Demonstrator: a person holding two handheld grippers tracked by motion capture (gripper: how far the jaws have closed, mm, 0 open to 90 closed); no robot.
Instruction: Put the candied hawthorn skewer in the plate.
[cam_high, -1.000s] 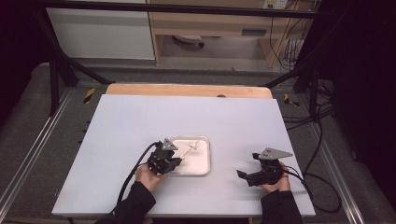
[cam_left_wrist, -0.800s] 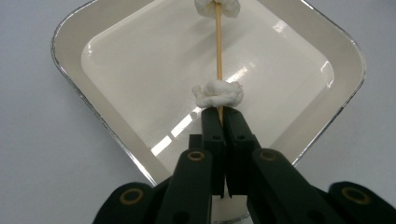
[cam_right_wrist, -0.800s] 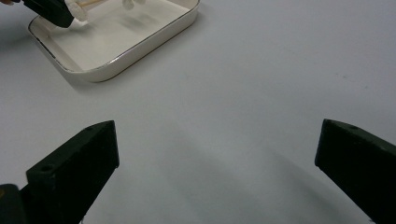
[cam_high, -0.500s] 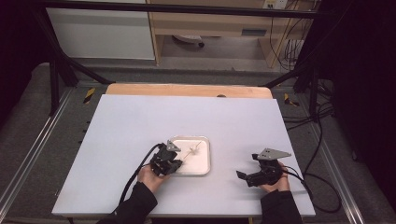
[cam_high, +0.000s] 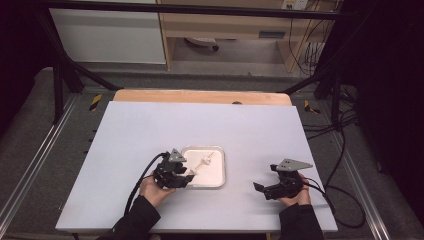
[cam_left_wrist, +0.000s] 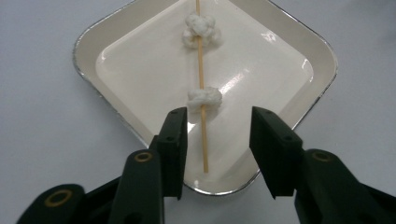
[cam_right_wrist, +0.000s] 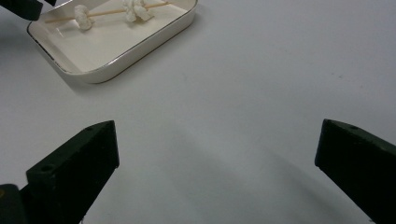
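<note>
L gripper (cam_left_wrist: 217, 140) sits at the near edge of the tray (cam_left_wrist: 93, 35). Its fingers (cam_left_wrist: 175, 140) have just been opening: a sec ago they were pressed together, now they stand partly spread w/ a clear gap. The skewer (cam_left_wrist: 201, 116) lies between them but neither pad touches it, so it looks let go, not gripped. The skewer rests flat inside the tray, its near tip just short of the tray's near rim, running straight away from the gripper. Two white lumps are threaded on it: the near lump (cam_left_wrist: 204, 99) just beyond the fingertips, the far lump (cam_left_wrist: 201, 30) toward the tray's far side.

My read: the skewer has been set down in the tray and released, so the placing step seems done; next prob. a back-off w/o nudging the stick.

R gripper (cam_right_wrist: 217, 154) is well to the tray's right over bare desk (cam_right_wrist: 261, 70), fingers spread wide, nothing between them. In the high view it's idle, apart from the tray (cam_high: 217, 177).
</note>
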